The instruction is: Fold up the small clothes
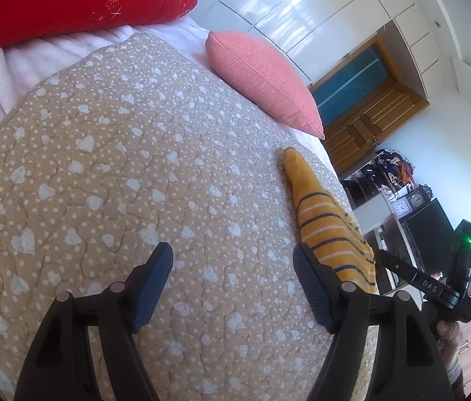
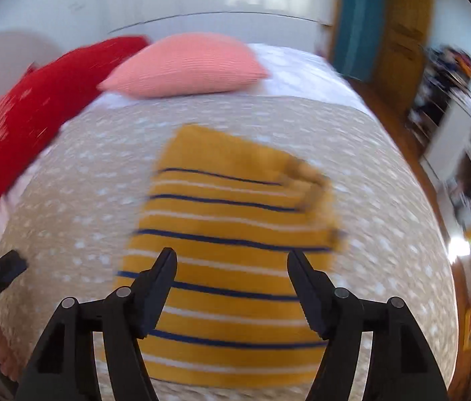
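Mustard knit garment [image 2: 232, 250] with navy and white stripes, folded flat, lying ahead of and between the wide-spread jaws of the right gripper [image 2: 232, 257], soft quilted beige bedspread [image 1: 118, 167] with pale hearts, left gripper [image 1: 232, 254] jaws wide, empty, garment just right of its right jaw.

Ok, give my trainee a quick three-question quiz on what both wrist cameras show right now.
1. True or false: the left gripper is shut on the yellow striped garment.
2. Which cushion lies nearer the garment: A) the red cushion or B) the pink cushion?
3. Fill in: the garment lies on the ____-patterned quilt.

Key: 1. False; both it and the right gripper are open and hold nothing. 2. B. 3. heart.
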Motion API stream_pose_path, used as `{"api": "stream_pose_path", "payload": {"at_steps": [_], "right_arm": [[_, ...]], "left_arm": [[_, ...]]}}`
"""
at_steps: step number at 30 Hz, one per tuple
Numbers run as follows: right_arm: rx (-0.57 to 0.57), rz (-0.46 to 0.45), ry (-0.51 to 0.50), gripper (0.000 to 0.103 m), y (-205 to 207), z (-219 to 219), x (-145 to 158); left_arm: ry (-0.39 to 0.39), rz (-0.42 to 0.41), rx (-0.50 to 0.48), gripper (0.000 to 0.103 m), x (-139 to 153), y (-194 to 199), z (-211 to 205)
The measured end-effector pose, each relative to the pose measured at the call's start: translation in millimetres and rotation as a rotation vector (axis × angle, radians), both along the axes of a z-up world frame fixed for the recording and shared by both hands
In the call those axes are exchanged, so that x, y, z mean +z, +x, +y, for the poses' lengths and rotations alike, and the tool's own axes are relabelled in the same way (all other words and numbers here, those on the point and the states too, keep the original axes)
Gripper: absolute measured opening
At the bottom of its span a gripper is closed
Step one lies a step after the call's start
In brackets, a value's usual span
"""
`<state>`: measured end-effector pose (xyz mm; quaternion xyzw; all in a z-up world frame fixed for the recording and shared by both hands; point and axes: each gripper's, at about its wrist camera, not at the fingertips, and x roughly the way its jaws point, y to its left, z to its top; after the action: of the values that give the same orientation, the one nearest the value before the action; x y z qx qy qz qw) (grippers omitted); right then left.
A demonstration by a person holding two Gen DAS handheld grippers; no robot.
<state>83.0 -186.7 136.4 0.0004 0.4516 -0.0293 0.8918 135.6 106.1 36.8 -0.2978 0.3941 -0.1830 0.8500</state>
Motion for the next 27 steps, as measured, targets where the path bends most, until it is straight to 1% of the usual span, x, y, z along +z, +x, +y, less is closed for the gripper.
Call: {"api": "stream_pose_path", "payload": {"at_steps": [3, 5, 6, 8, 11, 14, 17, 19, 20, 22, 25, 27], "right_arm": [[-0.011, -0.004, -0.023, 0.073, -5.0, 9.2, -5.2], [-0.066, -0.007, -0.015, 0.073, -12.3, -11.2, -9.5], [-0.091, -0.008, -0.006, 0.073, -8.0, -27.7, -17.7], [-0.163, -0.025, 0.051, 0.073, -21.6, -64.2, -19.8], [-0.228, -0.046, 0.162, 0.074, -36.6, -106.7, -20.5], [-0.263, -0.063, 0.266, 0.076, -47.2, -141.0, -25.2], [-0.258, -0.078, 0.332, 0.079, -48.9, -160.3, -33.7], [-0.25, -0.09, 0.372, 0.08, -43.0, -170.3, -40.0], [-0.248, -0.096, 0.389, 0.081, -40.0, -174.2, -42.8], [-0.237, -0.101, 0.436, 0.081, -29.2, -183.9, -51.8], [-0.215, -0.101, 0.499, 0.081, -7.8, -192.7, -64.5], [-0.205, -0.094, 0.532, 0.082, 4.6, -196.2, -72.9]], "left_arm": [[-0.017, 0.004, -0.007, 0.076, 0.4, 1.5, 0.6], [-0.032, 0.007, -0.019, 0.076, 0.8, 2.6, -1.5], [-0.035, 0.007, -0.026, 0.077, 1.4, 3.0, -3.4], [-0.022, 0.001, -0.044, 0.078, 2.7, 2.5, -10.3], [0.005, 0.004, -0.069, 0.082, -0.4, 2.3, -23.4], [-0.003, 0.044, -0.11, 0.082, -11.0, 2.1, -38.5], [-0.05, 0.093, -0.154, 0.083, -20.2, 3.6, -54.6], [-0.073, 0.13, -0.171, 0.083, -21.4, 9.6, -66.3], [-0.084, 0.136, -0.183, 0.083, -19.5, 12.5, -71.0], [-0.084, 0.13, -0.217, 0.086, -9.0, 22.1, -84.9], [-0.065, 0.094, -0.235, 0.091, 6.4, 38.6, -103.5], [-0.044, 0.08, -0.242, 0.093, 13.2, 52.4, -118.4]]}}
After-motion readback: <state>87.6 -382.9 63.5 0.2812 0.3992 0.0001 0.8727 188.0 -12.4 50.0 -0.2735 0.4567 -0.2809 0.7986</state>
